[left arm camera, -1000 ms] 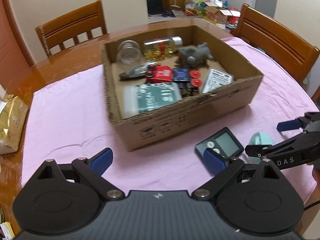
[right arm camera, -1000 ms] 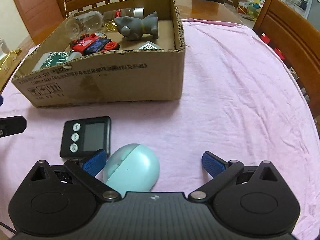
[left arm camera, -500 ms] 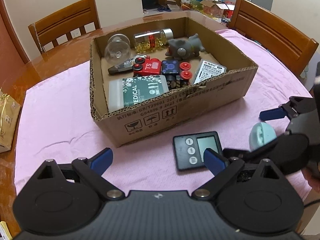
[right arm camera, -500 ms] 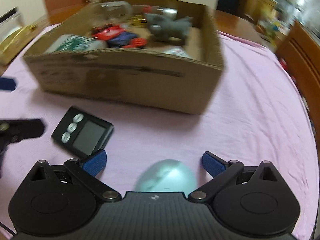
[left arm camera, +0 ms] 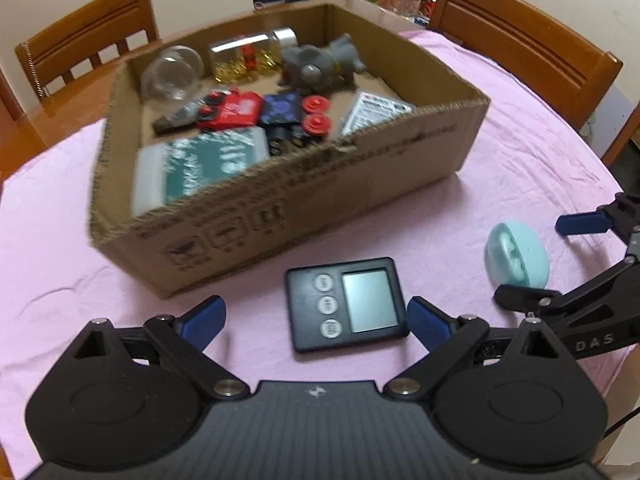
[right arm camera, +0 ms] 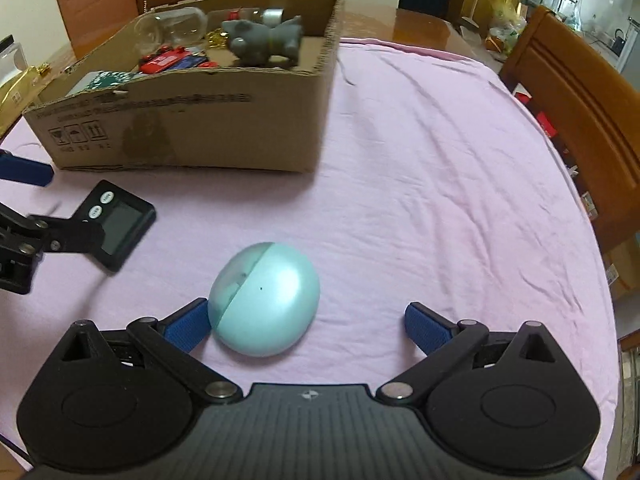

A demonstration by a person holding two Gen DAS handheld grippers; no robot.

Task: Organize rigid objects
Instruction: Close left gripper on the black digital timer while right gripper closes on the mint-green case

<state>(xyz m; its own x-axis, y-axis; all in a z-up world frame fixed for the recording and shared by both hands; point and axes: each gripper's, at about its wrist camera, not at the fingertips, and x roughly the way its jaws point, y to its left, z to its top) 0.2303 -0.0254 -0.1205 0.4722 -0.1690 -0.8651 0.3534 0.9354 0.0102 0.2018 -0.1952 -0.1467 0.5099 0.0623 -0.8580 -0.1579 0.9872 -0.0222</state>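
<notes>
A black digital timer (left arm camera: 346,304) lies flat on the pink cloth, just in front of my open left gripper (left arm camera: 316,320) and nearer its right finger. It also shows in the right wrist view (right arm camera: 116,228). A pale teal egg-shaped case (right arm camera: 264,300) lies between the fingers of my open right gripper (right arm camera: 306,326), against the left finger. It also shows in the left wrist view (left arm camera: 518,254). A cardboard box (left arm camera: 360,184) behind them holds a grey toy, red and blue pieces, a glass jar and a green packet.
Wooden chairs (left arm camera: 528,40) stand behind and to the right of the table. A gold packet (right arm camera: 16,88) lies at the table's left edge. The pink cloth (right arm camera: 440,184) lies bare to the right of the box.
My left gripper has shifted so the timer now sits between its fingers. My right gripper has backed off a little and turned, and the teal case now lies by its left finger.
</notes>
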